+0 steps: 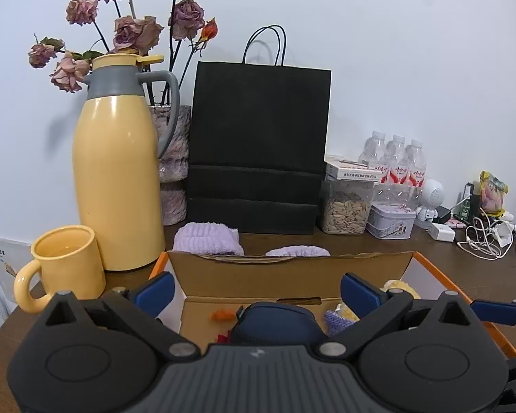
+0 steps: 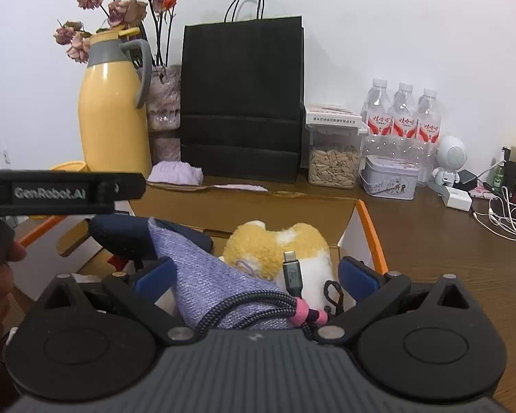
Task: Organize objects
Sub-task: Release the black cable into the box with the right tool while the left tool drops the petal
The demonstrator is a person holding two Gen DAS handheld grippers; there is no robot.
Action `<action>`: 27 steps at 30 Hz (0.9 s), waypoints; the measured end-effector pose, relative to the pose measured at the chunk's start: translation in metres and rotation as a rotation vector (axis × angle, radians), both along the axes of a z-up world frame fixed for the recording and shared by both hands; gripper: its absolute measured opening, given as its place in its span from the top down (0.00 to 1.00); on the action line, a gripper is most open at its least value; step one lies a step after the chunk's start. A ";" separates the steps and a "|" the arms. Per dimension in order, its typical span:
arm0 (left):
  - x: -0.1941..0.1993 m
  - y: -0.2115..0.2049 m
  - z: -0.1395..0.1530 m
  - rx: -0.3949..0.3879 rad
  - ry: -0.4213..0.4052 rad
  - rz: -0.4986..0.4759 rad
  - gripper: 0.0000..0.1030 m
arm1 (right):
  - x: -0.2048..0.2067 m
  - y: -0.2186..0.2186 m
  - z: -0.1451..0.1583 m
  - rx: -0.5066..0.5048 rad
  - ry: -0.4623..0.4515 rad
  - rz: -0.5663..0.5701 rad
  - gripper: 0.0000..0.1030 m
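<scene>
Left gripper [image 1: 258,292] hanging spread wide, gripping nothing, navy pouch [image 1: 278,323] just below. Right gripper [image 2: 256,275] gaping wide over lavender cloth [image 2: 210,282], pinching nothing.

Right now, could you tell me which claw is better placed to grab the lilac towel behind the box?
Left, probably: the left claw stands open facing the lilac towel beyond the box wall; the right claw hangs over cable and plush.
</scene>
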State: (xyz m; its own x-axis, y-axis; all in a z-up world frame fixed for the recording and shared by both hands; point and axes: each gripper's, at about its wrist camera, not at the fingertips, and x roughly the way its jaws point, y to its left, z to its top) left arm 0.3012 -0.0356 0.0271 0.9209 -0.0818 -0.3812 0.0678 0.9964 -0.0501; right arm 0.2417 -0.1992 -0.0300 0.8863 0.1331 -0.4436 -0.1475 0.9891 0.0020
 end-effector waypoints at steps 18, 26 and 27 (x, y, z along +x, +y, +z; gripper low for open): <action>-0.019 0.009 0.002 -0.028 -0.022 -0.008 0.00 | -0.020 -0.006 0.012 0.021 -0.053 0.015 0.00; -0.037 0.016 0.001 -0.017 -0.025 0.010 0.00 | -0.036 -0.005 0.016 0.011 -0.087 0.035 0.00; -0.039 0.016 0.000 -0.015 -0.026 0.011 0.00 | -0.039 -0.005 0.016 0.007 -0.090 0.038 0.00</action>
State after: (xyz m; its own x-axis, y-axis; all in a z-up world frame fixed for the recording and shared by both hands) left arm 0.2617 -0.0195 0.0274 0.9313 -0.0773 -0.3559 0.0584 0.9963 -0.0636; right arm 0.2031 -0.2042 -0.0144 0.9167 0.1700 -0.3615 -0.1848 0.9827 -0.0065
